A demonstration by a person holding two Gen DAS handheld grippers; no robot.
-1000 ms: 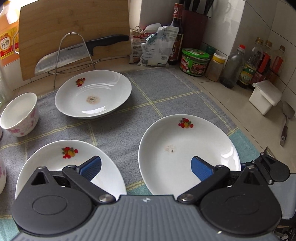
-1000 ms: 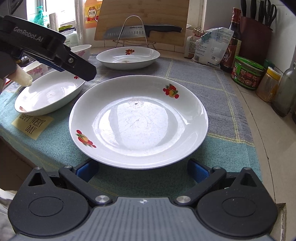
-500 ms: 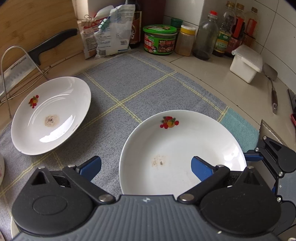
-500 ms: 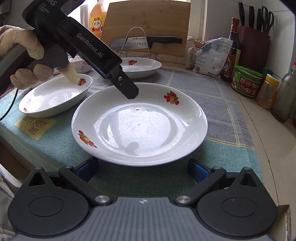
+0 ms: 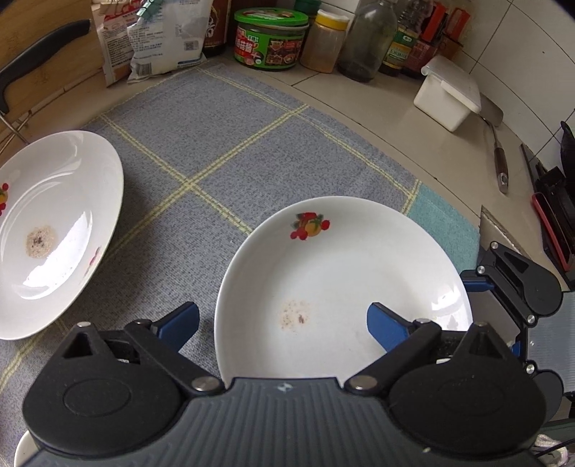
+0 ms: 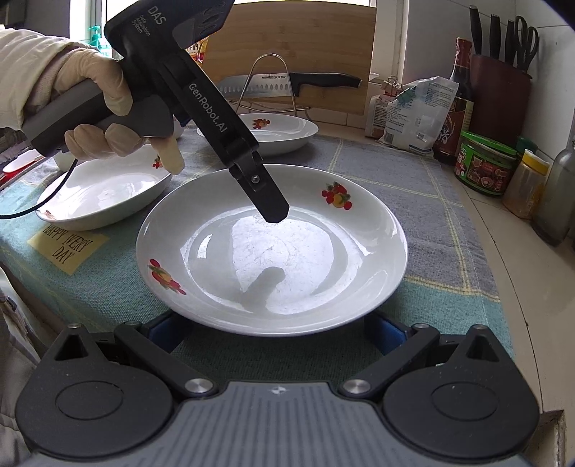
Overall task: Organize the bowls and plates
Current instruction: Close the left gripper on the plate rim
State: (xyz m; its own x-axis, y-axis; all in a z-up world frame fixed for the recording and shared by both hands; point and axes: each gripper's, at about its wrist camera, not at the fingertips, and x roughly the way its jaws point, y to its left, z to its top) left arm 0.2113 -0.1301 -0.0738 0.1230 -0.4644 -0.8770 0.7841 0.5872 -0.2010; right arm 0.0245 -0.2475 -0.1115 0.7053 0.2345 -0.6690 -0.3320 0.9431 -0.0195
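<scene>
A white plate with fruit print (image 6: 273,251) lies on the cloth at the near right; it also shows in the left wrist view (image 5: 341,273). My left gripper (image 5: 282,323) is open, hovering over this plate's left rim; its body (image 6: 215,118) shows above the plate in the right wrist view. My right gripper (image 6: 273,332) is open at the plate's near edge, fingers either side below the rim. A second plate (image 5: 46,230) lies far left, also seen in the right wrist view (image 6: 273,131). A third plate (image 6: 104,186) lies left.
A grey checked cloth (image 5: 222,129) covers the counter. Behind stand a green-lidded jar (image 5: 269,39), bottles (image 5: 363,36), food bags (image 5: 158,32), a white box (image 5: 445,93) and a spatula (image 5: 499,151). A knife on a wire rack (image 6: 287,81) leans by a cutting board.
My left gripper has moved right and down, from over the left plate to over the near right plate. The right gripper has stayed at that plate's near edge.
</scene>
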